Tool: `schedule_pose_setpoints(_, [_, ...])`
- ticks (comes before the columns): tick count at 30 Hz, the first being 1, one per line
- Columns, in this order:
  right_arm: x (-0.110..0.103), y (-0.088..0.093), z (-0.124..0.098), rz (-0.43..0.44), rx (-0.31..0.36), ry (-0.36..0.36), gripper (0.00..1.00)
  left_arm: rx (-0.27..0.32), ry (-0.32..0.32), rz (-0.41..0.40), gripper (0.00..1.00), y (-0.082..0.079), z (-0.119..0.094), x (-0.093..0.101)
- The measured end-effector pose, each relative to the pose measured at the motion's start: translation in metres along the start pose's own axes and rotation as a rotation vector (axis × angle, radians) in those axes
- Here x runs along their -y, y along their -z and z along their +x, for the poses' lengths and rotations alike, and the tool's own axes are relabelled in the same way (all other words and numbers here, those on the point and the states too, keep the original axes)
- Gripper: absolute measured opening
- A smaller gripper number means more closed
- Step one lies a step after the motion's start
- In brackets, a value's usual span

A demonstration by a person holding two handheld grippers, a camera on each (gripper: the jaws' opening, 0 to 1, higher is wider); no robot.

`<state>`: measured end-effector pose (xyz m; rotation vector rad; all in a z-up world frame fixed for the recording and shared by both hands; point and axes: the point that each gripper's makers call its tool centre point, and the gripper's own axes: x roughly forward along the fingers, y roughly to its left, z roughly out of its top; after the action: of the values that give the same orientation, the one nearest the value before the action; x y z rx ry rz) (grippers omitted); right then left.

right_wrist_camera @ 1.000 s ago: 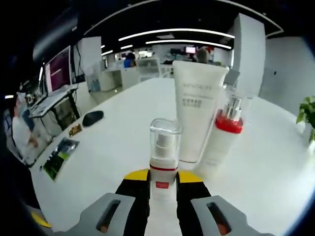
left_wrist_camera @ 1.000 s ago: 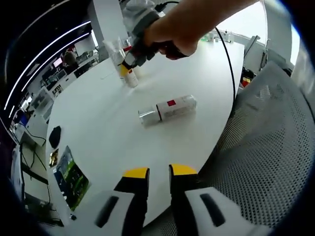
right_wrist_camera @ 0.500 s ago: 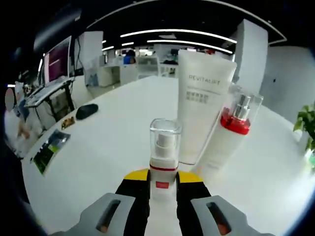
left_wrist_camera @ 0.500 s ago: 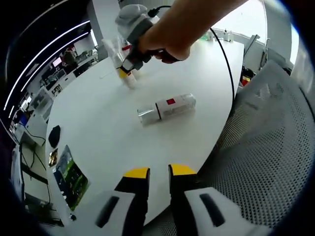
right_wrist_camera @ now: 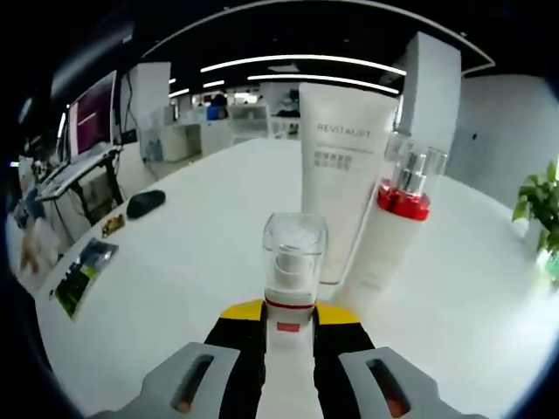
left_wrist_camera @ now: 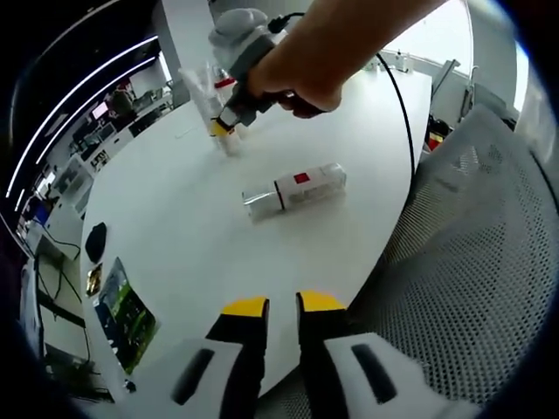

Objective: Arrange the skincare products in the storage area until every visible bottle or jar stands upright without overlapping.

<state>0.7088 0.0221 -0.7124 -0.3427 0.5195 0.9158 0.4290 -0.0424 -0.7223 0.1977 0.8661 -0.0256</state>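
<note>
Right hand-held gripper (right_wrist_camera: 289,316) is pinching a small pump bottle (right_wrist_camera: 293,271) with a clear cap and a red band, low on its body, and holds it upright over the bench (left_wrist_camera: 175,209). Left hand-held gripper (left_wrist_camera: 279,307) has its jaws almost pressed together with nothing between them, and it waits at the near edge of the bench, next to a mesh chair (left_wrist_camera: 472,262).

On the bench, from largest to smallest: a tall white tube (right_wrist_camera: 342,175) stands on its cap, and just beside it stands a white pump bottle (right_wrist_camera: 390,227) with a red collar. Both are close behind the small bottle in the right gripper view. In the left gripper view a bottle with a red label (left_wrist_camera: 297,188) lies on its side in the middle of the bench, well apart from the standing group.

The step in hand seems to be setting down the small bottle. To do it well, I would lower it straight until the base is flat on the bench, keeping a gap to the tube and the red-collar bottle, then spread the jaws slowly and pull back without touching the cap. The lying bottle is not yet upright.
</note>
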Motion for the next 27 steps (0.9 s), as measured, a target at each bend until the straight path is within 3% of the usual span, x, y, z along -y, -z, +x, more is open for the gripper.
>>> schedule_pose_setpoints(10, [0.009,-0.007,0.007,0.062,0.000,0.066,0.14,-0.010,-0.004,-0.003,0.07,0.002,0.000,-0.001])
schedule_pose_setpoints(27, [0.013,-0.013,0.011,0.045,-0.004,0.086,0.14,-0.022,0.001,-0.003,0.03,0.005,0.001,0.000])
